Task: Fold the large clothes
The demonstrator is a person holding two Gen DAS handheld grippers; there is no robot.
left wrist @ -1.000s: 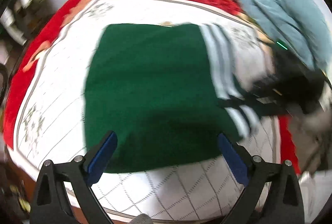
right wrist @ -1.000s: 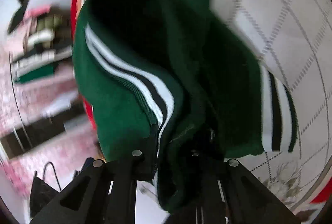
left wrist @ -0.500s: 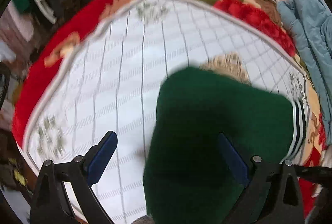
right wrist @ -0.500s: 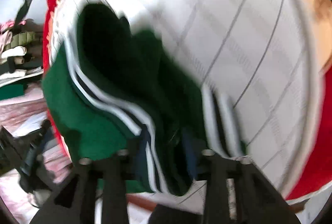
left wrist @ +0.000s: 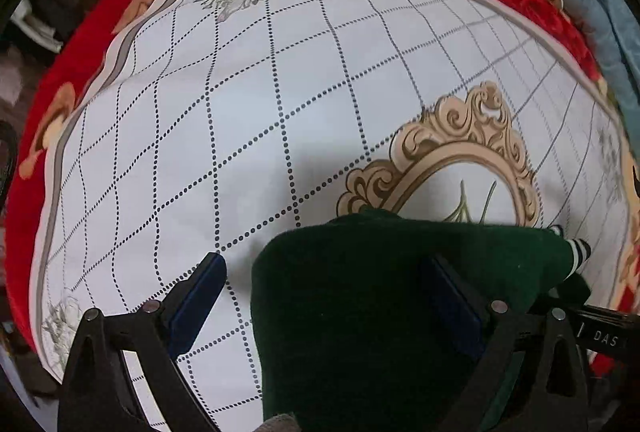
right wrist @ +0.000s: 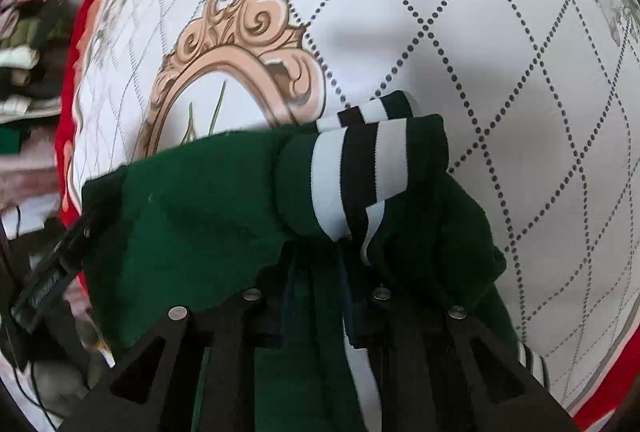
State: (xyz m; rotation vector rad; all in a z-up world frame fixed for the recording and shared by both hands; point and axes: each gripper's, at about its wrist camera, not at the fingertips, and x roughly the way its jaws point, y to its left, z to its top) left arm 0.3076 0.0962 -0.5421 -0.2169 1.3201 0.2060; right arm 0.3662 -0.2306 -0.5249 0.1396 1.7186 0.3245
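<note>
Right gripper [right wrist: 316, 296], as I read it, is clamped on a bunched fold of the green striped sweater [right wrist: 208, 216] near the bed's [left wrist: 248, 104] front edge; my left gripper [left wrist: 324, 296] is spread wide, gripping nothing, its right finger over the sweater.

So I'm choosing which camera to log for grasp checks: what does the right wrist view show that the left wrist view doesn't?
Only the right wrist view shows the right tongs shut on the green garment, with its white and dark striped band bunched just above them. Only the left wrist view shows the left tongs open, and a light blue cloth at the far right. Both show the garment and the gold frame motif on the white quilted cover.
</note>
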